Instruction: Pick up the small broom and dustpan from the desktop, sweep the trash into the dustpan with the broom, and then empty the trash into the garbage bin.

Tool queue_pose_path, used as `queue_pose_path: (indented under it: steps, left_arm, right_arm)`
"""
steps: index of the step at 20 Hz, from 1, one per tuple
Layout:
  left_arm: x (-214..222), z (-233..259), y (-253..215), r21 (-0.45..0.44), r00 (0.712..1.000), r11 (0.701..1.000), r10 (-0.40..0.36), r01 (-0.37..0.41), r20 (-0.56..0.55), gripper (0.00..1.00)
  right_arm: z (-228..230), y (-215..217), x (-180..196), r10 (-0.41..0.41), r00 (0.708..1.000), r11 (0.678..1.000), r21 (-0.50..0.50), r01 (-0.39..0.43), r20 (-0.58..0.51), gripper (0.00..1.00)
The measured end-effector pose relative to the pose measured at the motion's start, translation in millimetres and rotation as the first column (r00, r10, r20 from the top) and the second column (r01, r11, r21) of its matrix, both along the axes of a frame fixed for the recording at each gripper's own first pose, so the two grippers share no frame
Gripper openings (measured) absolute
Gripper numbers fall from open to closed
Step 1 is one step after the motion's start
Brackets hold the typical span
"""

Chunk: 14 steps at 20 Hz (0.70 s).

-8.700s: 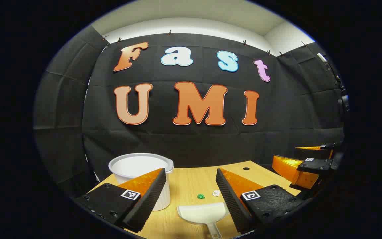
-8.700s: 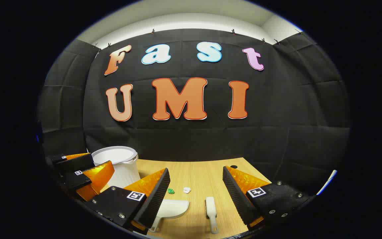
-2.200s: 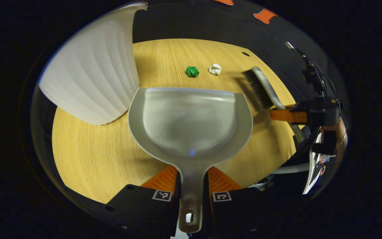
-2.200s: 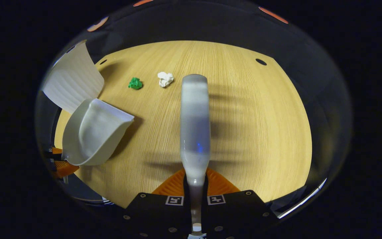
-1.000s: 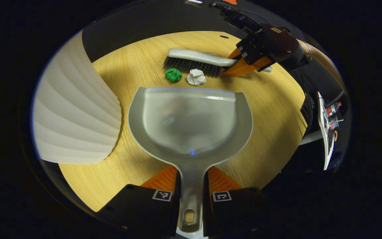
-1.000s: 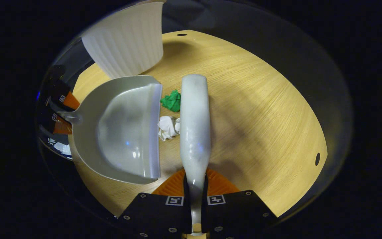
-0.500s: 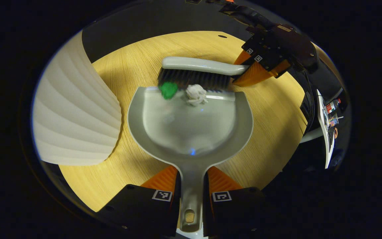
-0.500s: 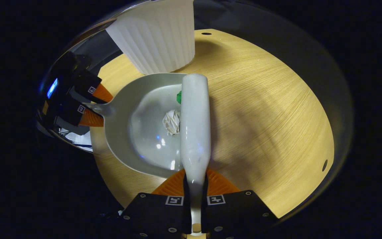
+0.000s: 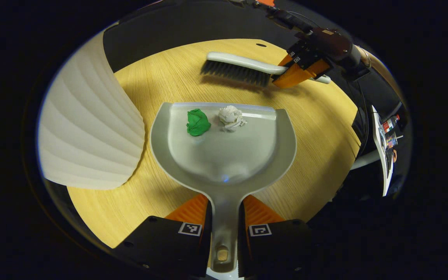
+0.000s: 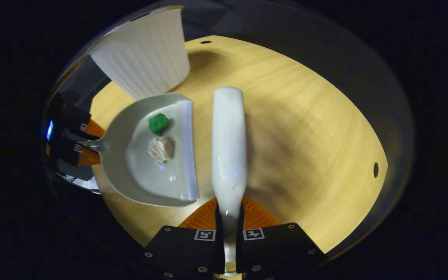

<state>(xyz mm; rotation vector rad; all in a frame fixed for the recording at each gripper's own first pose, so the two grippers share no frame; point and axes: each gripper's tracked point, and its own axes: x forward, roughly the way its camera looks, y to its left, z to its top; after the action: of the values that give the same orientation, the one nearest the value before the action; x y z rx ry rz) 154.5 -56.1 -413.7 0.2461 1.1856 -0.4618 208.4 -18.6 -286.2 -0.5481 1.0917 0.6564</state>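
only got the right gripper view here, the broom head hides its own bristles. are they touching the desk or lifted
Observer: In the left gripper view the broom looks lifted; its bristles hang just above their shadow on the desk.
Operator: anything left on the desk past the pan lip
Observer: No. The green scrap and white paper wad both lie inside the dustpan, just behind its front lip.
Operator: is the pan grip solid
Observer: The left gripper has both fingers pressed on the dustpan's handle, one on each side.

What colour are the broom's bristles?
The broom has dark, blackish bristles, best seen in the left gripper view.
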Motion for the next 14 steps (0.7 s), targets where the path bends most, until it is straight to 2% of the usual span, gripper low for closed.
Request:
queue_pose_path:
  steps: [4, 6, 10, 12, 14]
  left_arm:
    - [11.9, 11.7, -6.7, -0.033, 1.000, 0.999, -0.002, 0.001, -0.026, 0.30]
    - [20.1, 25.0, 6.8, -0.056, 1.000, 0.998, -0.017, 0.016, -0.024, 0.29]
    - [28.7, 57.7, 21.8, -0.097, 0.998, 0.994, -0.062, 0.059, -0.027, 0.29]
    - [31.0, 71.2, 22.2, -0.083, 0.994, 0.991, -0.105, 0.104, 0.000, 0.30]
    - [35.4, 83.1, 23.7, -0.065, 0.991, 0.989, -0.135, 0.136, 0.023, 0.29]
  right_arm:
    - [-8.7, -48.7, -14.0, -0.123, 0.992, 0.992, -0.013, 0.123, -0.015, 0.11]
    - [-25.9, -68.1, -22.9, -0.174, 0.985, 0.984, -0.029, 0.174, -0.018, 0.11]
    - [-53.4, -77.0, -29.9, -0.263, 0.964, 0.965, 0.003, 0.263, -0.050, 0.11]
    - [-61.3, -76.4, -17.8, -0.297, 0.953, 0.954, 0.016, 0.298, -0.052, 0.11]
    - [-59.2, -76.9, -28.2, -0.307, 0.951, 0.951, 0.012, 0.308, -0.045, 0.11]
